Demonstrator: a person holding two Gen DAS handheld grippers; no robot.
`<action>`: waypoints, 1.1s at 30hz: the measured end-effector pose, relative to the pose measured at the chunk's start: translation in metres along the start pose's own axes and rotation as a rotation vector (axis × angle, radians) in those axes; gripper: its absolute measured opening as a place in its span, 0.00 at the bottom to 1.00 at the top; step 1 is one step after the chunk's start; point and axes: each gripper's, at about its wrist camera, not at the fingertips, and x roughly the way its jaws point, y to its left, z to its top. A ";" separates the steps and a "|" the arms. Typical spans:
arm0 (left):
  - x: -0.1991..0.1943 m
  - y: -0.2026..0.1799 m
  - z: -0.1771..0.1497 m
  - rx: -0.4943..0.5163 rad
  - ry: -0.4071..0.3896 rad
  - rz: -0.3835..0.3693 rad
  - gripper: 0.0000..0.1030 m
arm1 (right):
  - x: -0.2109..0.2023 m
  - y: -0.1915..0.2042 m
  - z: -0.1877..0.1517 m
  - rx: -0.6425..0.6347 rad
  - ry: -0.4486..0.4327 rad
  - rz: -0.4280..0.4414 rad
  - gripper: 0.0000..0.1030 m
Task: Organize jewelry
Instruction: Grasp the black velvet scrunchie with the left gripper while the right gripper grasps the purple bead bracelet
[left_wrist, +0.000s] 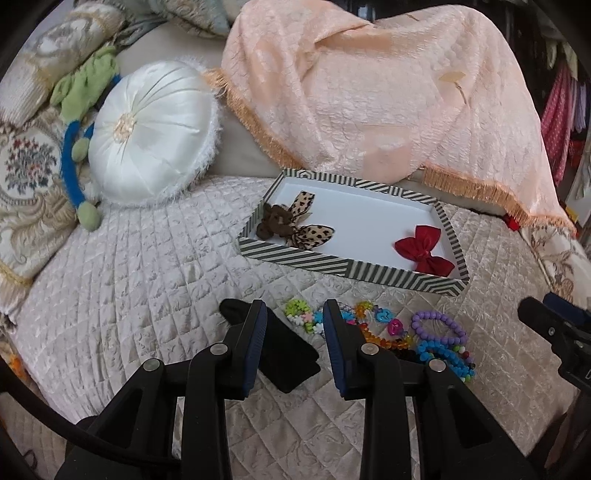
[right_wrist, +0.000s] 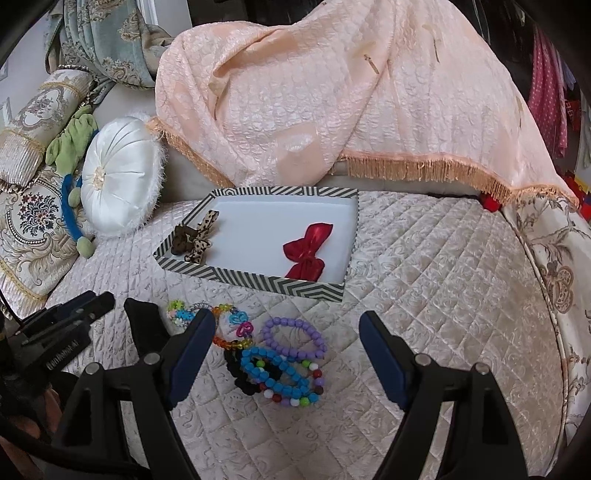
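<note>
Quilted bedspread (right_wrist: 424, 295) is carrying a striped tray (right_wrist: 258, 284) holding a red bow (right_wrist: 308, 251) and leopard bow (right_wrist: 201, 240); beaded bracelets (right_wrist: 284, 354) are lying just before it, beneath released right tongs (right_wrist: 288, 350), while left tongs (left_wrist: 293, 334) are hovering released nearby

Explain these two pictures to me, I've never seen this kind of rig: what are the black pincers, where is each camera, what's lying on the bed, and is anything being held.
The black pincers are two-finger grippers that a person holds, one per hand. Each carries a fisheye camera looking forward along its fingers. One picture comes from the left gripper, the other from the right gripper.

On the quilted bedspread lies a striped box holding a red bow and a leopard-print bow. In front of it lies a pile of colourful beaded bracelets, and a black item beside them.

Both grippers are open and hold nothing; they hover near the bracelets.
</note>
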 end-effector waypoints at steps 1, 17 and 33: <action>0.001 0.005 0.001 -0.011 0.005 -0.007 0.07 | 0.000 -0.002 0.000 -0.002 0.002 -0.002 0.81; 0.038 0.064 0.005 -0.238 0.188 -0.196 0.07 | 0.025 -0.045 -0.002 0.002 0.063 0.033 0.81; 0.085 0.076 -0.007 -0.399 0.268 -0.236 0.21 | 0.099 -0.046 -0.010 -0.092 0.243 0.101 0.65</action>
